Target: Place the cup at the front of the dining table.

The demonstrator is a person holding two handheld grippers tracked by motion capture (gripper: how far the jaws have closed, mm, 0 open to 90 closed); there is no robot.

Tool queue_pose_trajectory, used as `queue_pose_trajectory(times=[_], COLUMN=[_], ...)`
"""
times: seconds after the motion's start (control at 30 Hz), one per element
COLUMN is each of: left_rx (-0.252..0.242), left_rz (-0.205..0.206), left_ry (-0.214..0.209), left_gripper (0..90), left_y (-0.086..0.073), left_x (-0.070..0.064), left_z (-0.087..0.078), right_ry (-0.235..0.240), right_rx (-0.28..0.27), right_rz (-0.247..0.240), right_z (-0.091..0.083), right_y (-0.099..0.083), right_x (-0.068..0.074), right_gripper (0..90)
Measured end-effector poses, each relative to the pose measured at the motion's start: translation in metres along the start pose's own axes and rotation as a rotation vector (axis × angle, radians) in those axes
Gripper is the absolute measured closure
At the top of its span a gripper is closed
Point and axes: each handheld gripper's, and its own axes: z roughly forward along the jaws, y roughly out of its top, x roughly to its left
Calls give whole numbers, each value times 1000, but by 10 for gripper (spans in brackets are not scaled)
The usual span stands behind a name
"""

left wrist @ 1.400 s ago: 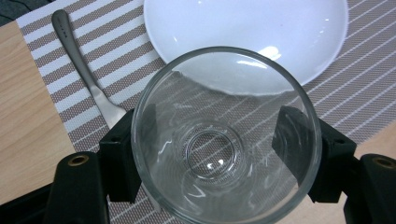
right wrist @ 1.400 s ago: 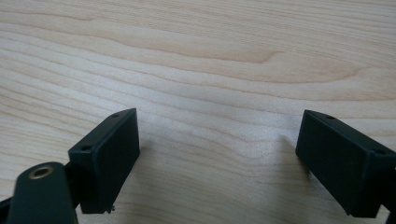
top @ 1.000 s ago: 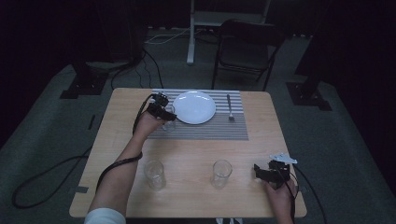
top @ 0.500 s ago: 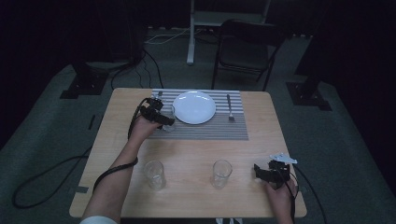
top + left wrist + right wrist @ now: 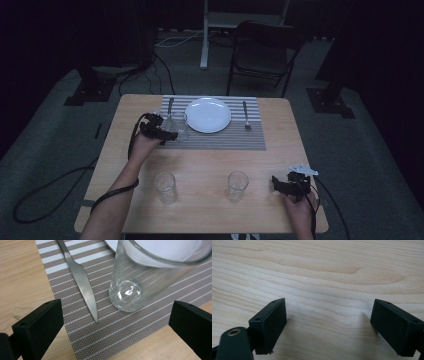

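An empty clear glass (image 5: 126, 291) stands upright on the striped placemat (image 5: 105, 337), beside a knife (image 5: 82, 282) and just in front of the white plate (image 5: 160, 247). My left gripper (image 5: 117, 315) is open, its jaws wide apart just short of the glass and touching nothing. The high view has this gripper (image 5: 159, 131) at the placemat's left near corner, with the glass (image 5: 180, 126) just to its right. At the table's near right, my right gripper (image 5: 290, 186) rests open, and in its own view it (image 5: 329, 317) is low over bare wood.
Two more empty glasses (image 5: 165, 186) (image 5: 237, 185) stand on the wooden table (image 5: 280, 155) near its front edge. A fork (image 5: 245, 116) lies right of the plate (image 5: 208, 114). A chair (image 5: 260, 55) stands beyond the table's far edge.
My left gripper has drawn back toward the near left, away from the glass, which stays standing on the placemat. The right gripper has not moved.
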Motion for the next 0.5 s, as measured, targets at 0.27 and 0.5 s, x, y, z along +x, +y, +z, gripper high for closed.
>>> queue_pose_trajectory(times=[0.27, 0.5], left_rx=[55, 70], left_rz=[28, 9], left_ry=[-16, 23], left_gripper=[1, 1], left_y=[-24, -46], left_x=[5, 19], left_z=[-4, -9], right_ry=[0, 0], right_rx=[0, 0], right_rz=[1, 1], right_z=[0, 0], right_y=[0, 0], right_x=[0, 0], right_gripper=[132, 132])
